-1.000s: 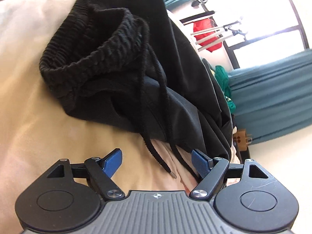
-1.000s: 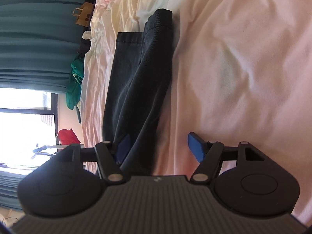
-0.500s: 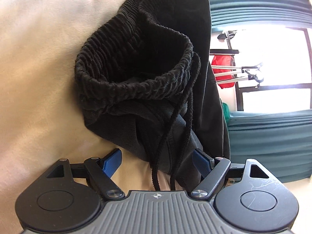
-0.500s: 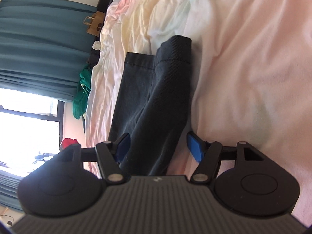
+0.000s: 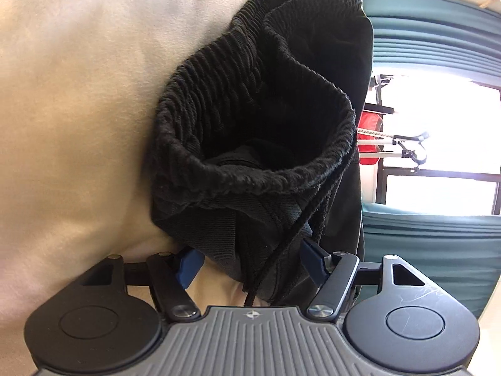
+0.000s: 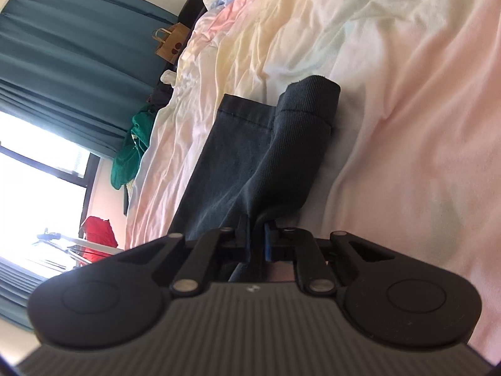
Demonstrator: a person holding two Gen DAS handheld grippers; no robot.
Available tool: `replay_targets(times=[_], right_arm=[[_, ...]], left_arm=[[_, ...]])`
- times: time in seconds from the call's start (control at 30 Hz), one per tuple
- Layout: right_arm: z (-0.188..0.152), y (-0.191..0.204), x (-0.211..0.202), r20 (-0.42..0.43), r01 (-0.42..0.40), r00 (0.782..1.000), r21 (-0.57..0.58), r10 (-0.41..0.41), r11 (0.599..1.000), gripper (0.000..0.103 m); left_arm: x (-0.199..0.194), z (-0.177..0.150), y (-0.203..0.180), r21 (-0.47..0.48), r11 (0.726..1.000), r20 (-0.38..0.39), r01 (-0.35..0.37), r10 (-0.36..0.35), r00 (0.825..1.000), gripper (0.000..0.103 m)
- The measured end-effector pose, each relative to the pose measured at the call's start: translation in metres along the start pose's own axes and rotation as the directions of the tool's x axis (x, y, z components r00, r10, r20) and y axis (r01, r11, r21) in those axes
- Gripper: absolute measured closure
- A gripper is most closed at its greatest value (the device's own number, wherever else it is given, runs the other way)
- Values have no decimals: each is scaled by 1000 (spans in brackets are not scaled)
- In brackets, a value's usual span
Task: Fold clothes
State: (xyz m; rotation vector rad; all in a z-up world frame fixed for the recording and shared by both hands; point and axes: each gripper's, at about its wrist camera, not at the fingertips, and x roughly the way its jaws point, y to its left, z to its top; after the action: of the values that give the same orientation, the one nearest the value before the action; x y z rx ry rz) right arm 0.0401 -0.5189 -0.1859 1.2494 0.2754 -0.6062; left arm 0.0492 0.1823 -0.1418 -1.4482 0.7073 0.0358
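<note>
Trousers [image 6: 250,163] on bedsheet [image 6: 407,109] — curtain [image 6: 62,62] behind

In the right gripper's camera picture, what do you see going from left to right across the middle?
Teal curtain → green clothes → dark trouser leg, pinched by the right gripper → pink bedsheet.

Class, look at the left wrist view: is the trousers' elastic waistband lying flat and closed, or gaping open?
Gaping open: the ribbed waistband forms a loop with dark interior showing, its drawstring hanging loose.
</note>
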Motion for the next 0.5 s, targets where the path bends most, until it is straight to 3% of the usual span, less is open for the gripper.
replay_targets(times=[0.1, 0.17, 0.3, 0.37, 0.5], right_arm=[[3, 12, -8, 51, -26, 998, -70, 29, 997, 96], [5, 21, -14, 80, -39, 996, -119, 48, 992, 96], [6, 31, -17, 119, -44, 991, -177, 66, 983, 96], [7, 31, -14, 116, -32, 992, -172, 53, 985, 96], [10, 25, -8, 89, -25, 995, -115, 36, 993, 96]], left_arm=[[-8, -9, -8, 32, 999, -5, -15, 15, 1000, 40], [-16, -18, -19, 83, 996, -10, -21, 21, 1000, 34], [-36, -36, -36, 130, 991, -17, 36, -35, 999, 28], [-42, -37, -39, 106, 993, -11, 53, -52, 999, 25], [-61, -28, -43, 30, 999, 92, 37, -39, 995, 25]])
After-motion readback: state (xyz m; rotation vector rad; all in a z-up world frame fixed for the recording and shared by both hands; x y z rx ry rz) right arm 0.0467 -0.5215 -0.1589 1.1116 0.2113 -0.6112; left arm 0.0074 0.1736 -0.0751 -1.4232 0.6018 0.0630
